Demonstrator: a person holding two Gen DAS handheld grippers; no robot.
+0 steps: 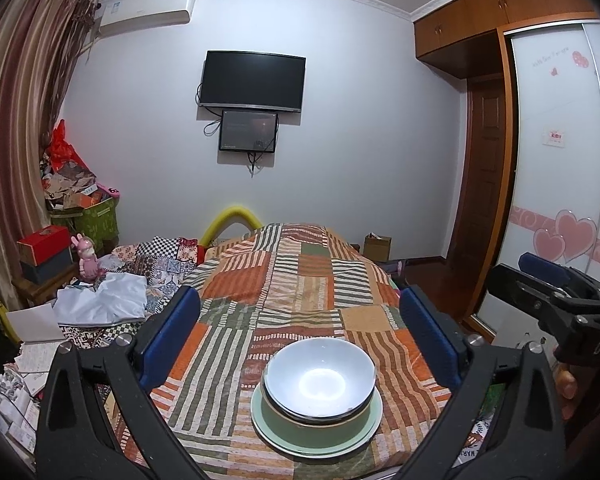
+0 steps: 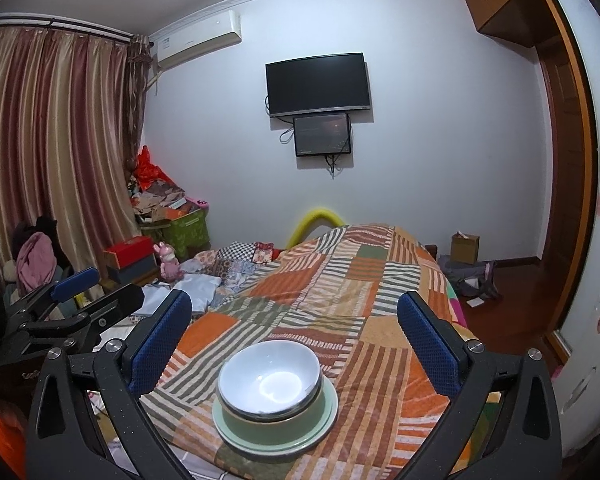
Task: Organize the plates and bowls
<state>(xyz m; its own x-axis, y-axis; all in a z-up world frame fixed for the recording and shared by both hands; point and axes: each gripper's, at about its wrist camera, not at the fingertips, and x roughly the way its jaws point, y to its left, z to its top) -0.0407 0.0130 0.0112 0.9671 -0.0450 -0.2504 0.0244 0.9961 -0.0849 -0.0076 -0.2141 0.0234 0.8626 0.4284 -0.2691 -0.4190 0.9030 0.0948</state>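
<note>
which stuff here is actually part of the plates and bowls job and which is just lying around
Part of the job:
white bowl, on top of the stack
green bowl, under it
green plate, at the bottom
left gripper and right gripper, both open and empty

Just lying about:
patchwork bedspread
pink rabbit figure
red box
cardboard box

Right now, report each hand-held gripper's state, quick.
Left hand-held gripper: open, holding nothing, above the stacked bowls.
Right hand-held gripper: open, holding nothing.
</note>
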